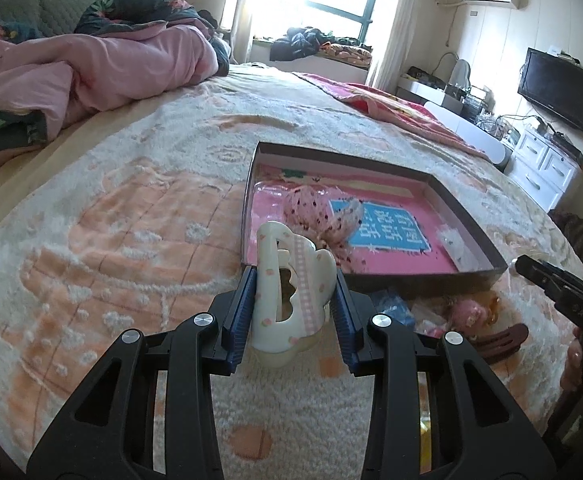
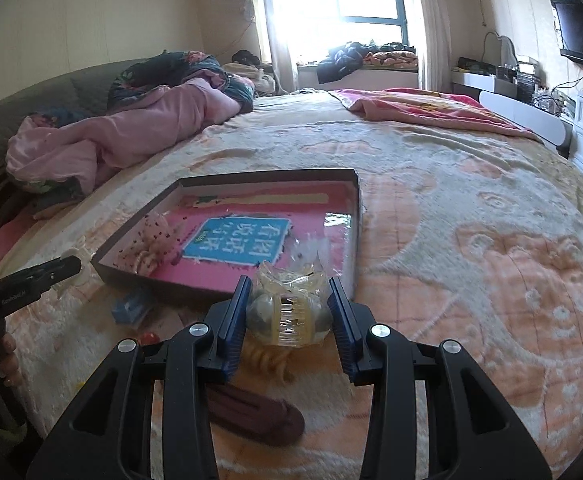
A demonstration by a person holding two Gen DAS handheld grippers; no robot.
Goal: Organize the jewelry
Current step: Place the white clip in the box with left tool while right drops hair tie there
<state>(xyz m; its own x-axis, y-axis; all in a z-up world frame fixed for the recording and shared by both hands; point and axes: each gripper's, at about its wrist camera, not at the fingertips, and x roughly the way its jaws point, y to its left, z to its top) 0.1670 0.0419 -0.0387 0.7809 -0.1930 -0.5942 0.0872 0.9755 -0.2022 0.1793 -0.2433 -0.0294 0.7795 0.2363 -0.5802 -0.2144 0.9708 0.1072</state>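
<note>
with the left gripper [image 1: 295, 300] clamping the cream hair claw [image 1: 287, 296] and the right gripper [image 2: 289, 308] gripping the clear yellowish claw clip [image 2: 287, 312], both jaws should hold firm past the near wall of the shallow box [image 1: 419, 278] on the bed [image 1: 131, 240] before letting go.

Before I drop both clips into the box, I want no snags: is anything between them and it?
Nothing visible. The white hair clip in the left gripper and the yellow clip in the right gripper sit just short of the box, its near wall low.

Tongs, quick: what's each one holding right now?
Left tongs: closed on the white hair claw clip.
Right tongs: closed on the clear yellowish hair clip.
</note>
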